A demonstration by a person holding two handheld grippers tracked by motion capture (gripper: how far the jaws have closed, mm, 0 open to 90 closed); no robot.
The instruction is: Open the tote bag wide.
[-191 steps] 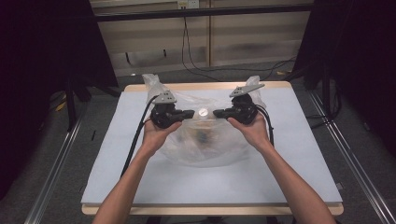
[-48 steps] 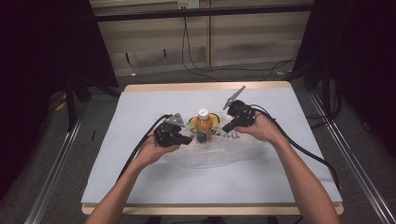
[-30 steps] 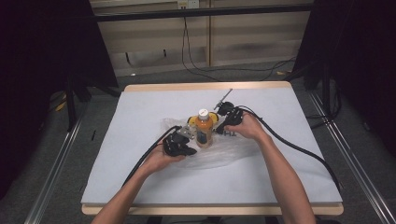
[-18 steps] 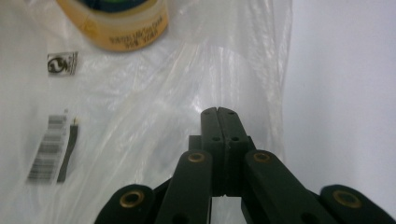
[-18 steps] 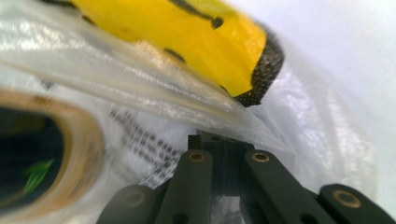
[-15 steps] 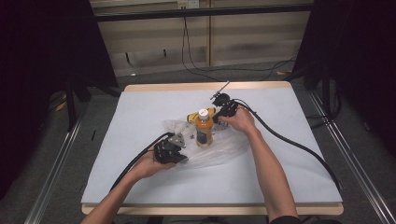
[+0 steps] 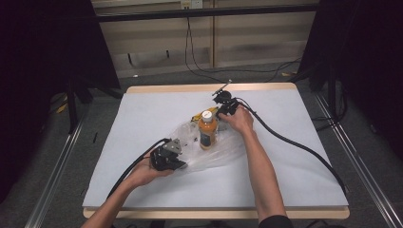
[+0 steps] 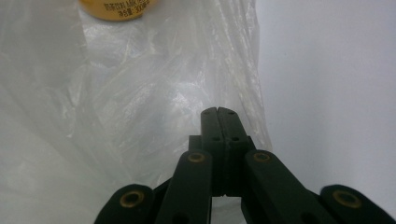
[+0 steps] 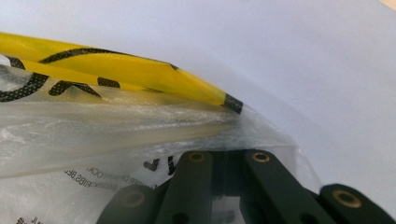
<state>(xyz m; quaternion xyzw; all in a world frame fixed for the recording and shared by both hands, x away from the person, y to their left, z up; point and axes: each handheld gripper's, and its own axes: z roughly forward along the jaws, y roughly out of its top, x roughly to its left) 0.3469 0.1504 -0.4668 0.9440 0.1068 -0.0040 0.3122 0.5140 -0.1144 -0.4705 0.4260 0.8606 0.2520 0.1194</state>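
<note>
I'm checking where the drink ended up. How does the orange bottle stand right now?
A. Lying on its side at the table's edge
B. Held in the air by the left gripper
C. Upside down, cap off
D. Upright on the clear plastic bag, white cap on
D: the high view shows the bottle upright on the clear plastic bag, its white cap on top.

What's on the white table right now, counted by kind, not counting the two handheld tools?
Clear crinkled plastic bag: 1
Orange drink bottle with white cap: 1
Yellow printed strip at the bag's far edge: 1
Total: 3
</note>
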